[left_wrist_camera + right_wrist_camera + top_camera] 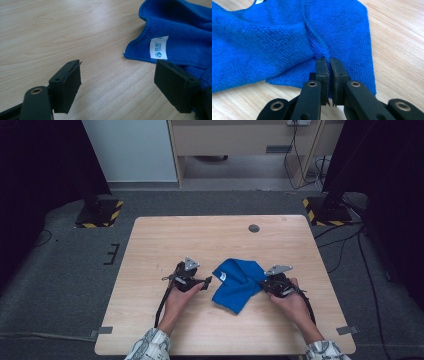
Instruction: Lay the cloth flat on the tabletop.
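Cloth point(236, 282) lengthwise toward near edge

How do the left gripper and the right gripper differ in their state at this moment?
The left gripper has its jaws wide apart with only bare table between them; the right gripper has its jaws pressed together on a fold of the blue cloth. The left gripper stops just short of the cloth's corner with the white label, while the right gripper holds the opposite side. Both are black and hand-held.

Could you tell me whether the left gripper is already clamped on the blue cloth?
No, the left gripper stands open over bare table, with the blue cloth lying just beyond it.
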### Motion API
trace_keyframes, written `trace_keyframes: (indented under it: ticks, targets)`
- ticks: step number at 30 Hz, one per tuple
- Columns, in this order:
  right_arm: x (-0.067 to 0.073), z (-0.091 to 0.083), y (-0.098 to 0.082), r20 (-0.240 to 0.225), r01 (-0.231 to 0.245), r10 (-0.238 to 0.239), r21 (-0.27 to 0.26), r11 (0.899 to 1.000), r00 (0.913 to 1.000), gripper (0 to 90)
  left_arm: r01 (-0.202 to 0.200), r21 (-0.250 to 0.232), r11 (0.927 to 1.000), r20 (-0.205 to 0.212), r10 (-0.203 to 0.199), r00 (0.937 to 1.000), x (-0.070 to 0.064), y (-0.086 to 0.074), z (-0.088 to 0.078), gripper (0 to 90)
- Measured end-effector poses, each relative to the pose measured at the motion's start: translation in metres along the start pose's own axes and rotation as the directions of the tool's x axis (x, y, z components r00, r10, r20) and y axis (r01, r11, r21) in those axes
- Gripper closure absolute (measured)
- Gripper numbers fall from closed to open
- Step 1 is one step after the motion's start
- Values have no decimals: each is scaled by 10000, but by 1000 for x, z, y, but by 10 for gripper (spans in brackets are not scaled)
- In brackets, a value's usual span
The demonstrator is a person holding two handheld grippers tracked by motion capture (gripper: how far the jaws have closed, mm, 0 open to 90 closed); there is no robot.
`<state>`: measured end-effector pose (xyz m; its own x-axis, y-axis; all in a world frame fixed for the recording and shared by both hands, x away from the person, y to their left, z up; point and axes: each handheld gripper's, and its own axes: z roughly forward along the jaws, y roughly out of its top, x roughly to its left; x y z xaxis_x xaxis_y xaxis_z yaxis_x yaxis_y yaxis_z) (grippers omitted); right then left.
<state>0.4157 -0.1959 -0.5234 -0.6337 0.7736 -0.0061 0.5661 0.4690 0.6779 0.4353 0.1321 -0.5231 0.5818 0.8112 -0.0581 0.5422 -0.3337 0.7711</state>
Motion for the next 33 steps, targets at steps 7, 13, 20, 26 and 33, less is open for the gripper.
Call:
trace_keyframes:
  ticks: [7,13,20,26,33]
  targets:
    - [11,1,1,-354,-9,7,-57,10000,9994,862,576,-198,9981,90,-574,9983,5,1,12,201]
    - [29,5,5,-755,316,-321,-78,9995,9966,855,653,41,9979,102,-654,9978,8,6,22,198]
    - [42,7,7,-1106,590,-595,-76,9982,9921,849,1023,134,9947,23,-1023,9947,11,16,31,201]
    - [42,7,6,-1234,512,-524,-124,9986,9910,847,899,386,9952,-124,-895,9959,11,21,43,222]
    - [40,7,6,-1316,433,-449,-151,9989,9903,845,63,347,9994,-336,-51,9994,-3,22,46,413]
